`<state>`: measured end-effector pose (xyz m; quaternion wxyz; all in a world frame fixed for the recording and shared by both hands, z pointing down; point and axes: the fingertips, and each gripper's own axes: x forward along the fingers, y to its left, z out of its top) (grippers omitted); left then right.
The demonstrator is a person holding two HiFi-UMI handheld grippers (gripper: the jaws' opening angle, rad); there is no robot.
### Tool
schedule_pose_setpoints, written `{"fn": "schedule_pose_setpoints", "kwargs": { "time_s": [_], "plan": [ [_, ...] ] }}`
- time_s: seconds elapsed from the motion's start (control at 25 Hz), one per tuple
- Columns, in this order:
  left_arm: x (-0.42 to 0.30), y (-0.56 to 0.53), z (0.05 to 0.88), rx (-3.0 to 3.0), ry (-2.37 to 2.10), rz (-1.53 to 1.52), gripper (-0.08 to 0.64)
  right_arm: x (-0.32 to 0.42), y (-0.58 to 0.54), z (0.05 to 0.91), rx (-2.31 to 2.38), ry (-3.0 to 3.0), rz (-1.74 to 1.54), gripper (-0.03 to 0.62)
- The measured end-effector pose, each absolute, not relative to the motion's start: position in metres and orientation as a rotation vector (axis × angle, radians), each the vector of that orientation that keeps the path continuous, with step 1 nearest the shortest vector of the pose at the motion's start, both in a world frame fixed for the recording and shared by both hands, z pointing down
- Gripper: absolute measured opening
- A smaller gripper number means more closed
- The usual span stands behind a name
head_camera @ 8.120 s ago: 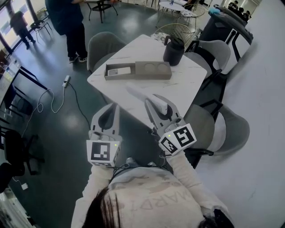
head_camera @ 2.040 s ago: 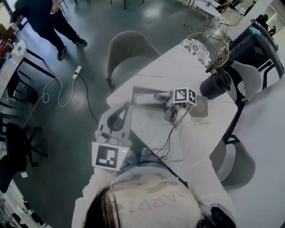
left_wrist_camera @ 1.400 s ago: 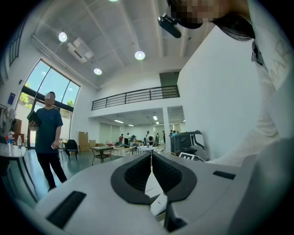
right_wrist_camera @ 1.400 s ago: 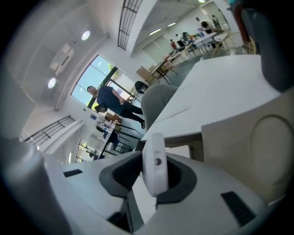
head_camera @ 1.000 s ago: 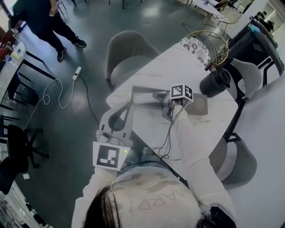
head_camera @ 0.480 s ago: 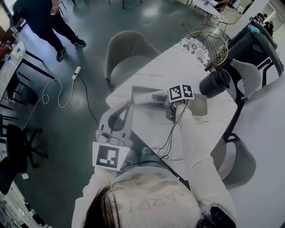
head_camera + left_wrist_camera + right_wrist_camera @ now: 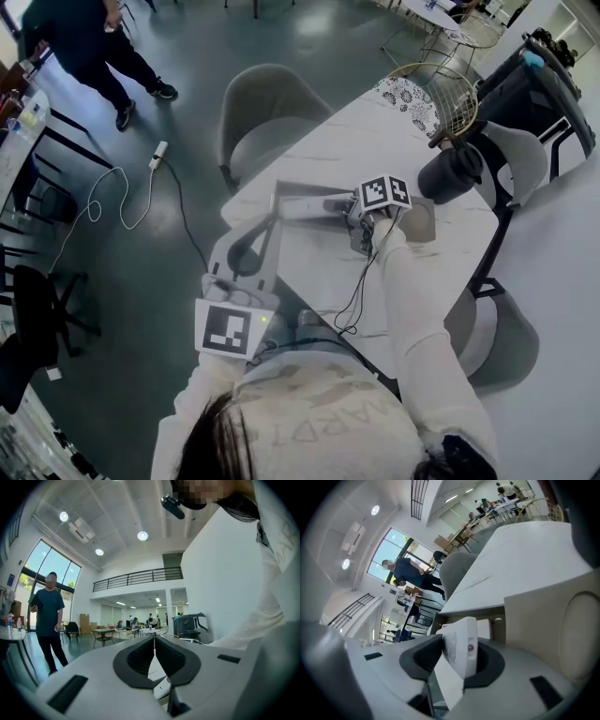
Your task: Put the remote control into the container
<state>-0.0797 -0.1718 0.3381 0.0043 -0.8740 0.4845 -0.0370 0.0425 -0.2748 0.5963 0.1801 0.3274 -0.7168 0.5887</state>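
Observation:
The grey container point(image 7: 302, 188) lies on the white table point(image 7: 422, 244). My right gripper point(image 7: 343, 207) reaches over its left compartment, pointing down and to the left. A white remote control point(image 7: 461, 648) stands tilted between the gripper's point(image 7: 457, 661) pads, which press on it. These jaws have just been closing, with the remote between them. Behind the remote, another white item point(image 7: 485, 629) lies in the compartment point(image 7: 501, 611). My left gripper point(image 7: 268, 221) hangs at the table's near left edge, level, with its pads point(image 7: 161, 653) shut on nothing.
A black jug point(image 7: 450, 173) stands right of the container and a wire basket point(image 7: 436, 89) at the table's far end. Grey chairs point(image 7: 267, 112) ring the table. A person point(image 7: 84, 37) stands on the floor to the left, near a white cable point(image 7: 112, 202).
The right gripper has rolled a little over the container, its marker cube shifting slightly. The left gripper has stayed where it was.

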Motion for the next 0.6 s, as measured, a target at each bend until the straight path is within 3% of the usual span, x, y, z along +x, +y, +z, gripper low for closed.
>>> {"fn": "schedule_pose_setpoints", "kwargs": {
  "time_s": [0.2, 0.44, 0.6],
  "plan": [
    [-0.082, -0.172, 0.338, -2.742, 1.528, -0.118, 0.014, 0.046, -0.269, 0.594, 0.836, -1.980, 1.504, 0.146],
    [-0.078, -0.174, 0.340, -2.749, 1.524, -0.109, 0.014, 0.042, -0.273, 0.601, 0.903, -1.868, 1.918, 0.114],
    [-0.074, -0.175, 0.340, -2.750, 1.513, -0.119, 0.014, 0.038, -0.278, 0.608, 0.922, -1.874, 1.986, 0.117]
  ]
}}
